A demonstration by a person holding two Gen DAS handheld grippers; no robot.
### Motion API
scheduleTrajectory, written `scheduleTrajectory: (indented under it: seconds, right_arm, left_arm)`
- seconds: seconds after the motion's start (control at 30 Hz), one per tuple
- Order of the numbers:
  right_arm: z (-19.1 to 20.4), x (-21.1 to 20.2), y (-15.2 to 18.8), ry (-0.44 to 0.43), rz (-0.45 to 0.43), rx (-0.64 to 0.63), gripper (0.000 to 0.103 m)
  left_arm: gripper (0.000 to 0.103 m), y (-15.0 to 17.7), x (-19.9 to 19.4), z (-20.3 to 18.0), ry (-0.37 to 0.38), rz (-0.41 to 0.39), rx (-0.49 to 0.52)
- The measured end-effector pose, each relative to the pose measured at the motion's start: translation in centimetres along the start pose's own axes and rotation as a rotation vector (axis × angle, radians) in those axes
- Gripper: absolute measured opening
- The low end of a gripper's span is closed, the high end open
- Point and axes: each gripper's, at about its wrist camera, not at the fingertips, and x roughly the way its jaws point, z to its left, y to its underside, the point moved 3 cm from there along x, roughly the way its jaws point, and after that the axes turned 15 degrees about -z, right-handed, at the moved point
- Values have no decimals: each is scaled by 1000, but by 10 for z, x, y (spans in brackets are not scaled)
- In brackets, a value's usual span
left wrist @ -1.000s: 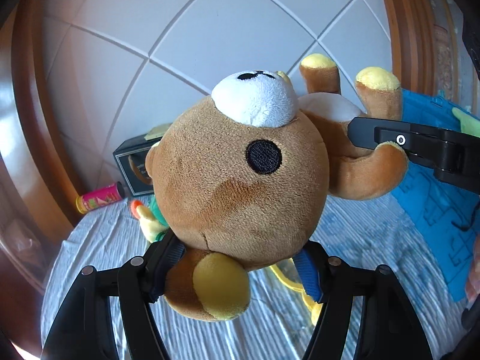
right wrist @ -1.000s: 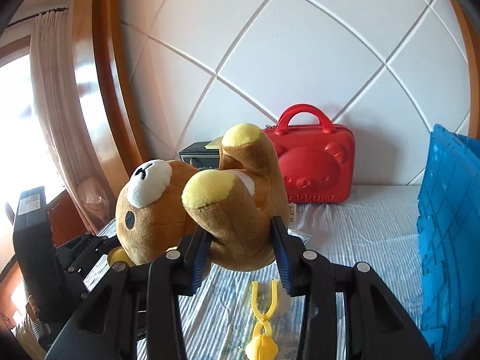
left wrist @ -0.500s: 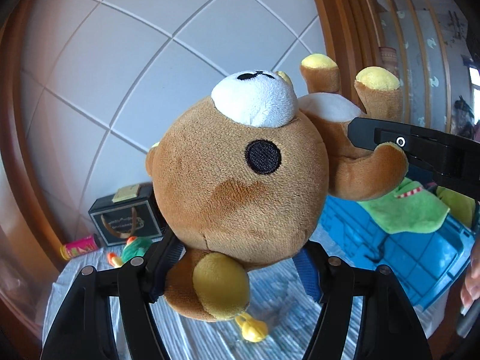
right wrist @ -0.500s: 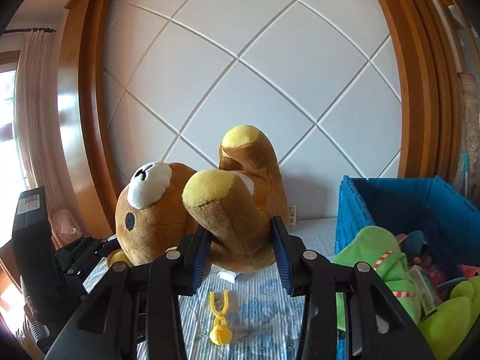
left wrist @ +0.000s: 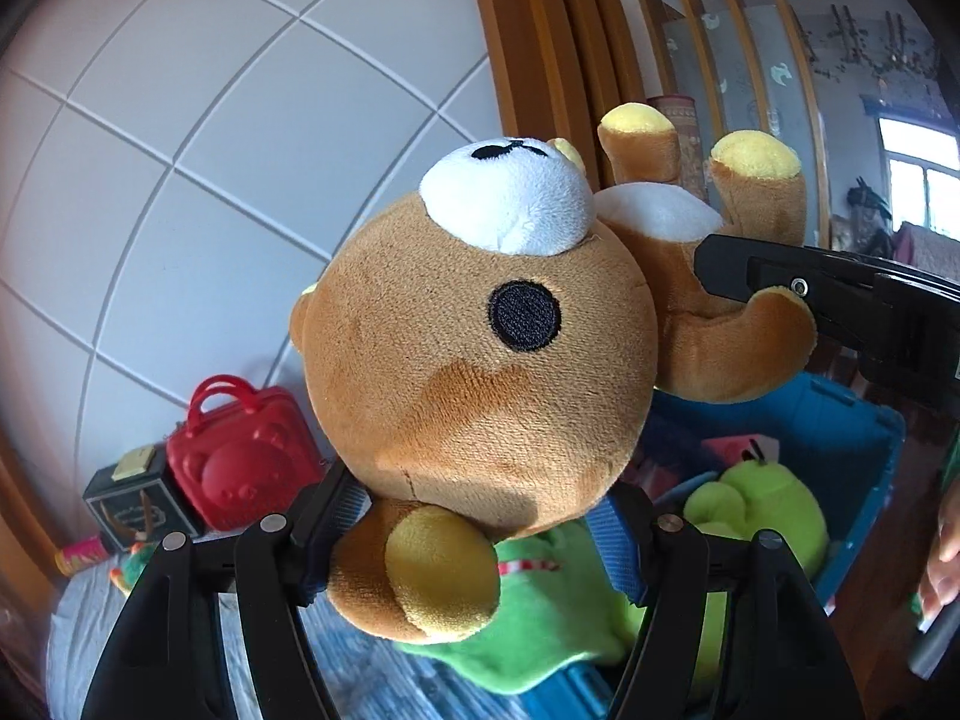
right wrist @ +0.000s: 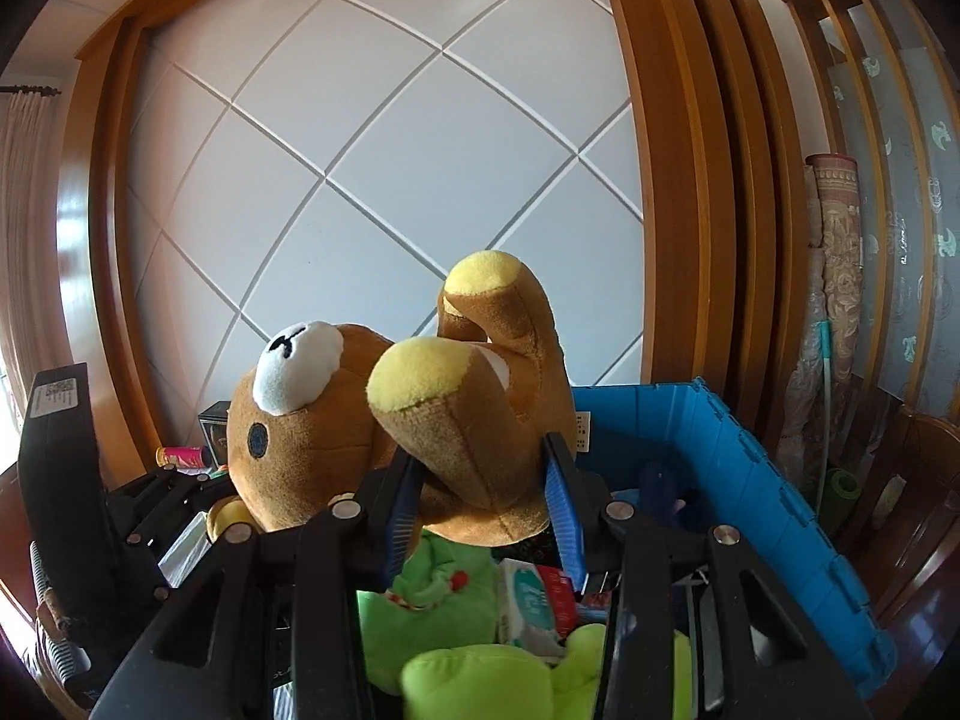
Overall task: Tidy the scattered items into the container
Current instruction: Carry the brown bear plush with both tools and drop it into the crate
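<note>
A brown plush bear (left wrist: 468,372) with a white snout and yellow paws hangs in the air, held by both grippers. My left gripper (left wrist: 474,531) is shut on its head and ear. My right gripper (right wrist: 486,504) is shut on the bear's (right wrist: 480,414) leg and rear end. Below the bear stands the blue crate (right wrist: 774,492), also seen under the left gripper as a blue crate (left wrist: 864,438). A green plush toy (left wrist: 750,504) lies inside it among several smaller items (right wrist: 528,594). The right gripper's finger (left wrist: 780,282) crosses the left wrist view.
A red bear-shaped case (left wrist: 240,456), a dark box (left wrist: 132,498), a pink tube (left wrist: 81,558) and a green-orange toy (left wrist: 129,567) sit on the striped cloth (left wrist: 78,648) by the white panelled wall. A person's fingers (left wrist: 942,552) show at the right edge. Wooden frames stand behind the crate.
Both grippers have carried the bear up and to the right, from above the cloth to above the blue crate. The grip on the bear looks the same.
</note>
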Motion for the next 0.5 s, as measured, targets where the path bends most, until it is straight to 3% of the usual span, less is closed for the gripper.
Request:
scheduleTrajectory:
  seconds: [0.23, 0.5]
  right_arm:
    - [-94, 7, 15, -15, 91, -6, 39]
    - [-140, 23, 53, -23, 128, 18, 39]
  left_arm:
    - [70, 1, 49, -98, -17, 110, -22]
    - [70, 27, 83, -142, -52, 187, -15]
